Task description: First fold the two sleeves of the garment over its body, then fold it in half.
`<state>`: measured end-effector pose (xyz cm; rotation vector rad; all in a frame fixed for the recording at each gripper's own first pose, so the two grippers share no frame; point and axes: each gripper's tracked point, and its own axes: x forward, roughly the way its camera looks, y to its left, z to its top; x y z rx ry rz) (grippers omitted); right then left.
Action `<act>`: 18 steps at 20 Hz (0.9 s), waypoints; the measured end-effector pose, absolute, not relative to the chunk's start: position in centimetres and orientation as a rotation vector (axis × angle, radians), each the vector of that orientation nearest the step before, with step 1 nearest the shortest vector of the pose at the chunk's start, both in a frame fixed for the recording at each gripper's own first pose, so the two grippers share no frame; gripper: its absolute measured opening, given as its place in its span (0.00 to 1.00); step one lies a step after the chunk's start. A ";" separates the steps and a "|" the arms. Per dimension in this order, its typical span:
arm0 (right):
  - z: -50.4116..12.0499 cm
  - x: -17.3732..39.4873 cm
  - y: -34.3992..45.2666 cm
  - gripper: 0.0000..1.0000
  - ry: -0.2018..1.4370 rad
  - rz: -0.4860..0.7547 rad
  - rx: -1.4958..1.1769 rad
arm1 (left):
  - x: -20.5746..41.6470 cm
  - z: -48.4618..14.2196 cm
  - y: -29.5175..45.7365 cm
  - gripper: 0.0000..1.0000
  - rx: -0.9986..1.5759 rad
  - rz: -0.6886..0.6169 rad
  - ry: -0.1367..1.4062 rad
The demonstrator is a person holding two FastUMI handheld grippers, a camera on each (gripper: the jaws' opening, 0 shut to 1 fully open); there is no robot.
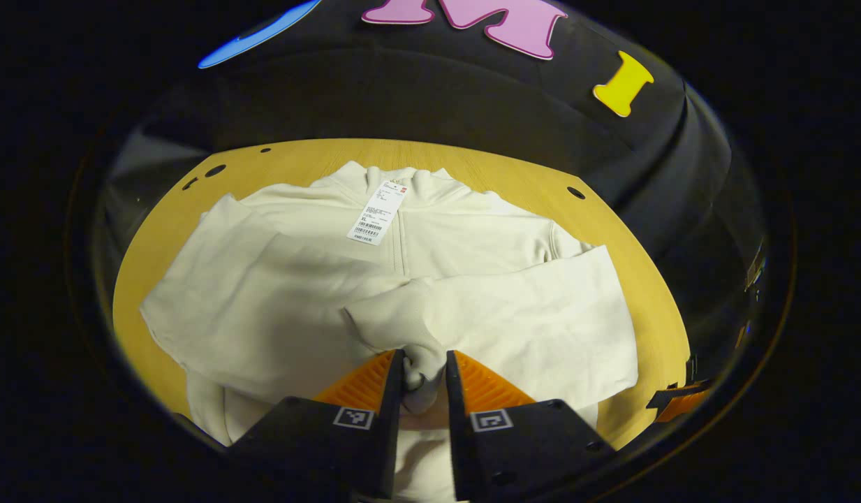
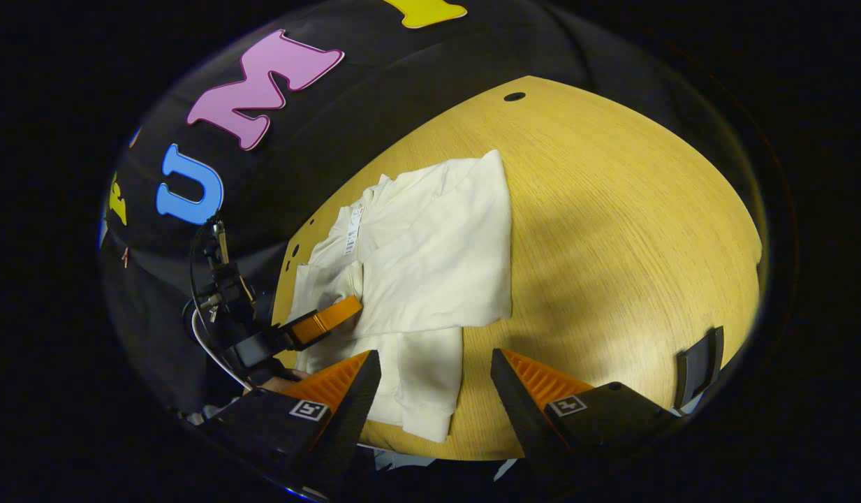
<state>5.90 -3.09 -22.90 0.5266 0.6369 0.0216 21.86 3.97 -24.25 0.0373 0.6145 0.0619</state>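
Left gripper (image 1: 423, 381) pinches a sleeve cuff (image 1: 420, 374) over the cream garment (image 1: 472, 244) spread on the desk (image 1: 653, 300).

Its fingers press together on the cuff, apparently to lay this sleeve across the body beside the 1 already folded over. The right gripper (image 2: 436, 381) hangs spread and empty above the hem (image 2: 416, 405), likely waiting for the halving fold.
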 end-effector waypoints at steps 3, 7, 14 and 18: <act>-23.2 5.8 -2.7 0.98 0.647 0.038 0.517 | 21.8 -24.6 3.2 0.66 0.059 0.044 0.619; -23.6 5.7 -2.3 0.98 0.656 0.044 0.524 | 20.6 -24.3 1.6 1.00 0.137 -0.019 0.618; -24.7 4.8 -1.1 0.98 0.680 0.043 0.519 | 13.5 -21.3 2.6 0.97 0.210 -0.104 0.579; -25.5 4.0 -0.5 0.98 0.709 0.048 0.488 | 9.3 -20.4 6.6 0.97 0.213 -0.052 0.584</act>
